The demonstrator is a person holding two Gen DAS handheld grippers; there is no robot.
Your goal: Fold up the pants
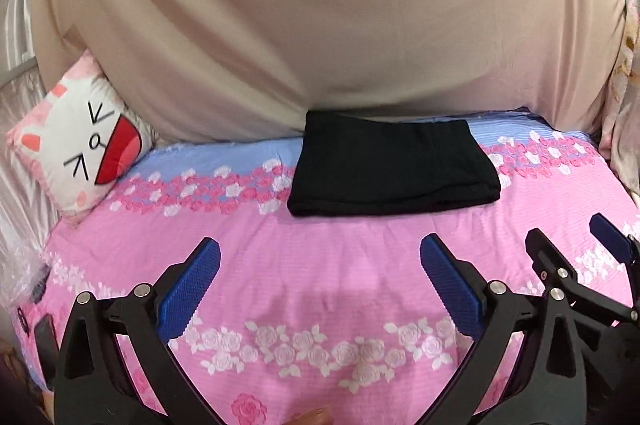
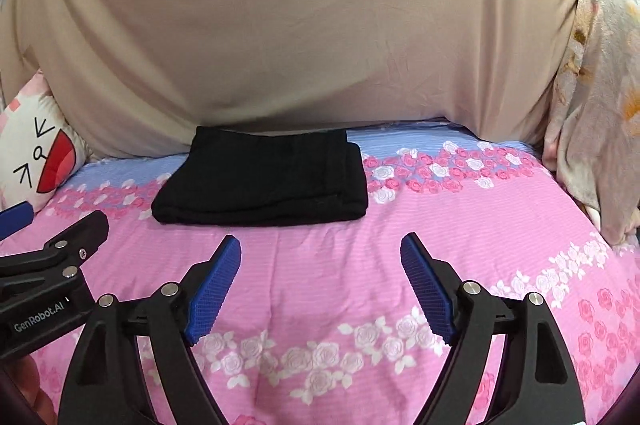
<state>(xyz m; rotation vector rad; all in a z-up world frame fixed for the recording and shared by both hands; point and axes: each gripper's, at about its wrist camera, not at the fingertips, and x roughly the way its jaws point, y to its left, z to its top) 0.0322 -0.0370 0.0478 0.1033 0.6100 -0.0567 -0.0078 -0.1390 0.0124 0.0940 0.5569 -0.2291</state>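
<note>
The black pants (image 1: 390, 165) lie folded into a flat rectangle on the pink flowered bedspread (image 1: 320, 265), against the beige pillow at the back. They also show in the right wrist view (image 2: 264, 179). My left gripper (image 1: 320, 245) is open and empty, hovering over the bedspread in front of the pants. My right gripper (image 2: 320, 245) is open and empty too, just right of the left one and in front of the pants. The right gripper (image 1: 572, 237) shows at the right edge of the left wrist view, and the left gripper (image 2: 52, 221) at the left edge of the right wrist view.
A large beige pillow (image 1: 320, 25) fills the back. A cat-face cushion (image 1: 80, 145) leans at the back left. A pale flowered cloth (image 2: 600, 105) hangs at the right. Shiny plastic wrapping (image 1: 20, 265) lies at the bed's left edge.
</note>
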